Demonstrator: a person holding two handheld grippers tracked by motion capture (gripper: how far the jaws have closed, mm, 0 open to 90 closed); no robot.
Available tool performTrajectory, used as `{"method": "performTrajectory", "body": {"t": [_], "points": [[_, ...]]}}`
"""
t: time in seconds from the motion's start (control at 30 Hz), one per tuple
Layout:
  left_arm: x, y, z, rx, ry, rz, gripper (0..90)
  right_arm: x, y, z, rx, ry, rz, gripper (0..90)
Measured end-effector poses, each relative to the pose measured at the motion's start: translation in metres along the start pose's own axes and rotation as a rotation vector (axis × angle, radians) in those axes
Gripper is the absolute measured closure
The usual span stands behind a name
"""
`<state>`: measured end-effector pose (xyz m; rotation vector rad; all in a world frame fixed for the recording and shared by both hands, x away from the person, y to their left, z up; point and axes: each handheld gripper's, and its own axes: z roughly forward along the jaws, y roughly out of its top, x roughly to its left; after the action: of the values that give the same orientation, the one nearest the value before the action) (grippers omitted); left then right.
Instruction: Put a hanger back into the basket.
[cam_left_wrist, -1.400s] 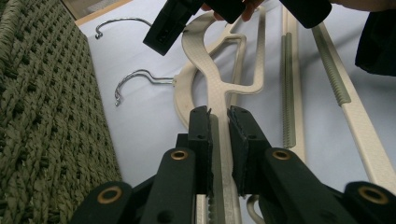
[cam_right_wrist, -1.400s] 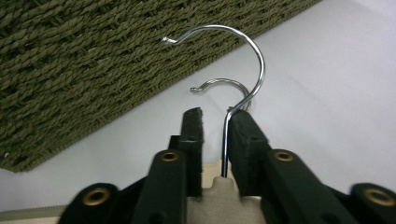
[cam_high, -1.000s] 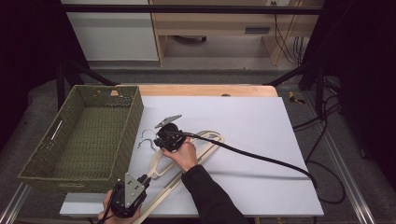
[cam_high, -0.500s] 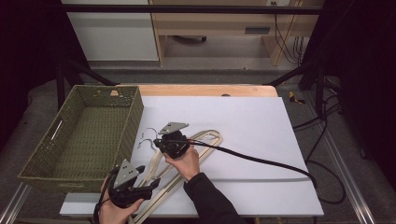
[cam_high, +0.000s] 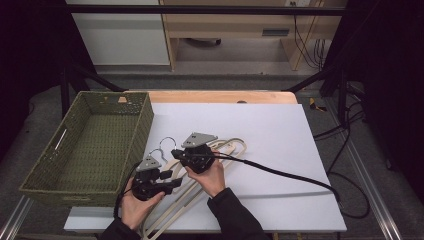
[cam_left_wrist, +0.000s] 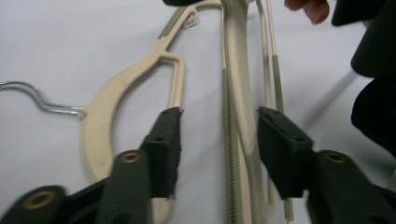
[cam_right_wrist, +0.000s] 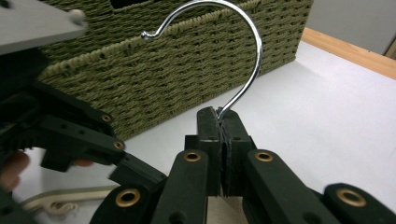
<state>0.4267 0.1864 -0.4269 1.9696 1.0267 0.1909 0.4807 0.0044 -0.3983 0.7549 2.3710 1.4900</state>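
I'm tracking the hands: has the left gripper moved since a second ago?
Yes. The left gripper has slid up the table, away from its near edge and closer to the green woven basket; its jaws have just been closing.

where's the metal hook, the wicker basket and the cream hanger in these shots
metal hook (cam_right_wrist: 247, 60), right gripper view, on the curved wire above the shut jaws
wicker basket (cam_high: 50, 157), high view, on its left rim
cream hanger (cam_left_wrist: 105, 116), left gripper view, on its curved shoulder
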Motion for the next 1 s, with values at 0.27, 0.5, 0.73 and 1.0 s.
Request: {"method": "performTrajectory", "body": {"t": [0.27, 0.5, 0.73, 1.0], "points": [[-0.015, 0.004, -0.008, -0.071, -0.005, -0.005, 81.7, 0.004, 0.004, -0.015, -0.019, -0.004, -0.022, 88.8], [-0.032, 0.007, -0.020, -0.100, 0.020, 0.031, 85.1, 0.010, 0.009, -0.055, -0.050, 0.006, -0.059, 78.7], [-0.047, 0.019, -0.038, -0.145, 0.005, 0.075, 85.9, 0.005, -0.005, -0.118, -0.148, 0.021, -0.052, 54.6], [-0.046, 0.042, -0.058, -0.166, 0.041, 0.128, 85.8, -0.026, -0.049, -0.168, -0.161, -0.057, 0.029, 26.5]]}}
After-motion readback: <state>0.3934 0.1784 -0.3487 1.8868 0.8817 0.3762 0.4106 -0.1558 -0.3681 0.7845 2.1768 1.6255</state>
